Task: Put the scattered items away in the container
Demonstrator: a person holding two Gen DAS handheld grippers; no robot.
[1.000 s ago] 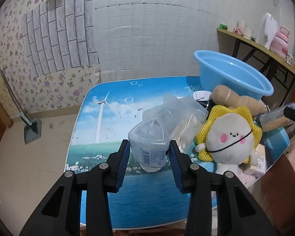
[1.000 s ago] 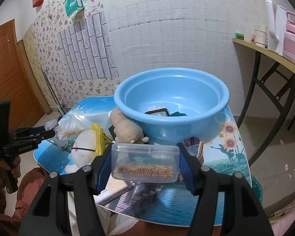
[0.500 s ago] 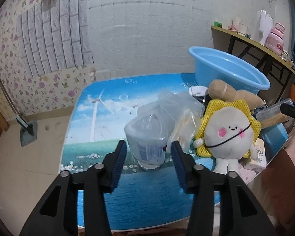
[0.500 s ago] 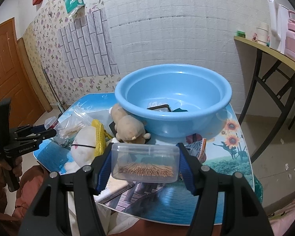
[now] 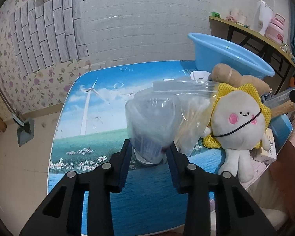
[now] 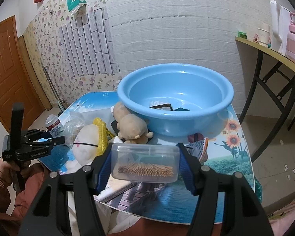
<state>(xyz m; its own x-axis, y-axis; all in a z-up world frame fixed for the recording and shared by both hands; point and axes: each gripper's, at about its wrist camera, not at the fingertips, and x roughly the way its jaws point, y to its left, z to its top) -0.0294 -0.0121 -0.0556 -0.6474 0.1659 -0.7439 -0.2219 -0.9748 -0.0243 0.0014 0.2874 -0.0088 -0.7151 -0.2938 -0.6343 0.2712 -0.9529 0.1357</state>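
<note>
Near the table's point(image 5: 100, 179) front edge, the left tool point(image 5: 148, 153) has just closed on the bottle point(image 5: 149, 129); lift straight, clearing the bag point(image 5: 188, 106), while the right tool point(image 6: 145, 164) grips the box point(image 6: 145, 161).

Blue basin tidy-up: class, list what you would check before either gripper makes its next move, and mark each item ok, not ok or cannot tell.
1. The right gripper has the toothpick box clamped level between its pads: ok.
2. The blue basin has room, with only a few items on its floor: ok.
3. The way from the box to the basin is clear; the brown plush lies off to the left against the basin wall: ok.
4. The left gripper, whose jaws have just been closing, has its pads on the clear bottle: ok.
5. The zip bag is free of that grip: cannot tell, it drapes against the bottle.
</note>
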